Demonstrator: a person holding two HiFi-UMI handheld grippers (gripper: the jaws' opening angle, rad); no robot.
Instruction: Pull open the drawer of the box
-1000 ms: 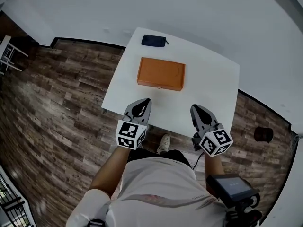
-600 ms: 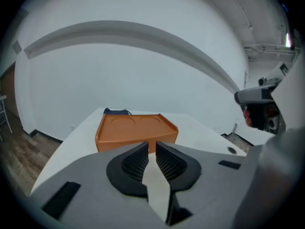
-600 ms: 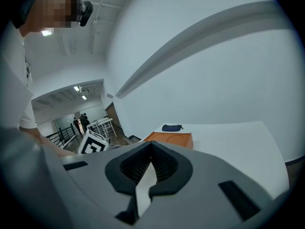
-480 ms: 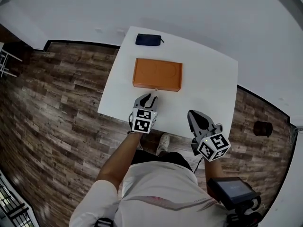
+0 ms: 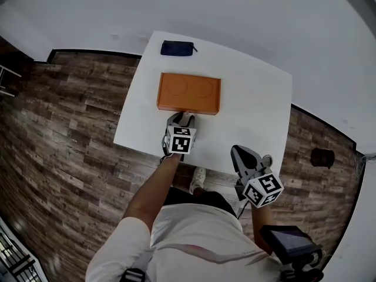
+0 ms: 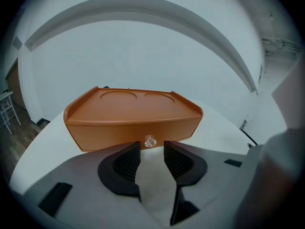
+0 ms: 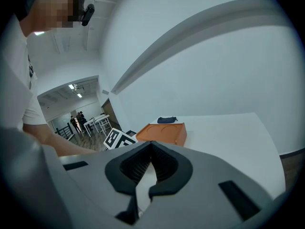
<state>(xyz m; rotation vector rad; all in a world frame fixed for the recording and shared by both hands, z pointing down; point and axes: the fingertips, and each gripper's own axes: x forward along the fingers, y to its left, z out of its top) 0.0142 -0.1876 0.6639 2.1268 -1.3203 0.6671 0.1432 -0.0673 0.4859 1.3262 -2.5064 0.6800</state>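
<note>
Box [image 5: 188,93] sits inset from table [image 5: 252,113] edges.

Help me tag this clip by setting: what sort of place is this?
Probably an office or lab workspace, not a home. A plain white table stands on wood-look flooring by bare white walls, and the right gripper view shows a lit hall beyond with more tables and people standing.

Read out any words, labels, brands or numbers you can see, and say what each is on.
None can be read.
Orange box: plain, no label.
Marker cubes: black-and-white square patterns only, no letters.
Dark pouch: too small to tell any print.
</note>
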